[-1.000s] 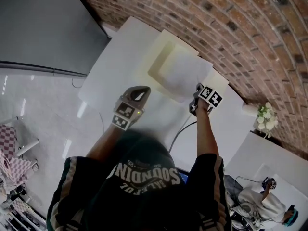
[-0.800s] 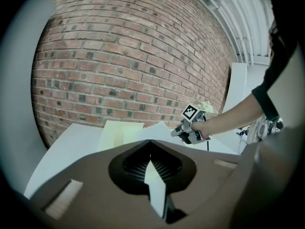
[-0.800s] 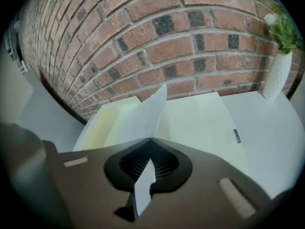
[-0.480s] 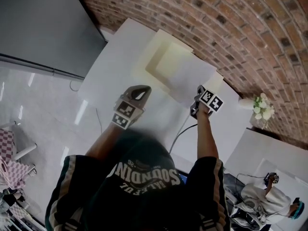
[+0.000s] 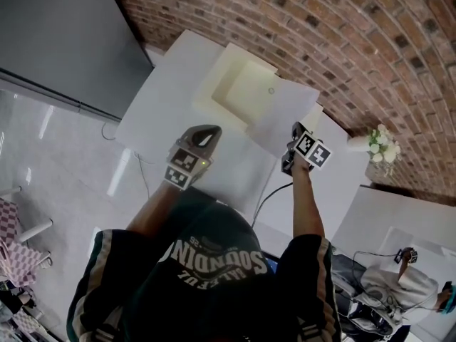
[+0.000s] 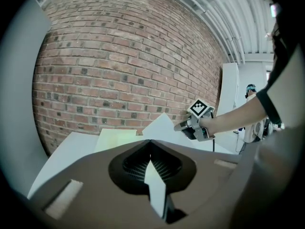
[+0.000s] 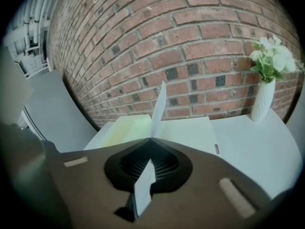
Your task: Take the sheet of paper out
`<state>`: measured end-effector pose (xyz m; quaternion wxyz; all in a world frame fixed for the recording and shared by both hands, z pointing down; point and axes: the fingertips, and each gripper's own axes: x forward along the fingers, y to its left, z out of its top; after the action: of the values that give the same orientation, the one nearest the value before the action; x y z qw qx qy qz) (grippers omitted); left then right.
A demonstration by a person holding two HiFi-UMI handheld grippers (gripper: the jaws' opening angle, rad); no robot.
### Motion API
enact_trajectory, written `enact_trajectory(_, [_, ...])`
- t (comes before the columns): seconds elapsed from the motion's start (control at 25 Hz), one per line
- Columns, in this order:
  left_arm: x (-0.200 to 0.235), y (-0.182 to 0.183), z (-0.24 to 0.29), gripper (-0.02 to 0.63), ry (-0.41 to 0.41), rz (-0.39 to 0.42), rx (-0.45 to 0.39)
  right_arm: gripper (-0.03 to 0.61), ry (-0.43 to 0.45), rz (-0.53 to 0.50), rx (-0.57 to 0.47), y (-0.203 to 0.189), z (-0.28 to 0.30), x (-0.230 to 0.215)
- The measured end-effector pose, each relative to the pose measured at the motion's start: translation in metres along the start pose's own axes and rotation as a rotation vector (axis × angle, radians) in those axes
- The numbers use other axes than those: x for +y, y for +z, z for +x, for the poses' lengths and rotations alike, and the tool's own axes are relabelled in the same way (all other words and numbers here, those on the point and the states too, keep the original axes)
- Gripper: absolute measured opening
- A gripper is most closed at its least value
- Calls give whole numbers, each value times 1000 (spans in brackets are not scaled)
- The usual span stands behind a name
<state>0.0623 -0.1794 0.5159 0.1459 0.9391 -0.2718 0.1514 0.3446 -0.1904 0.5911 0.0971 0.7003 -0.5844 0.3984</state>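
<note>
Since a second ago the right gripper (image 5: 292,144) has lifted the sheet of paper (image 5: 281,112), pinched by its near edge, up over the cream tray (image 5: 224,84), while the left gripper (image 5: 205,137) hangs closed and empty. Held by one edge, the sheet could sag, snag the tray's rim and slip out if pulled fast. Bare table (image 5: 164,98) toward the person gives room; brick wall (image 5: 342,41) and vase (image 5: 356,142) crowd the far side.
</note>
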Motion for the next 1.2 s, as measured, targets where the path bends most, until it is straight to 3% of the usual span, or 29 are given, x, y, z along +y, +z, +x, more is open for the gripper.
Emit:
enact_trajectory(0.6, [-19, 6, -29, 11, 27, 8, -69, 0, 138, -53, -183, 34, -90, 58])
enact_trajectory(1.2, [-24, 22, -43, 11, 57, 22, -105, 0, 302, -8, -316, 62, -154, 104])
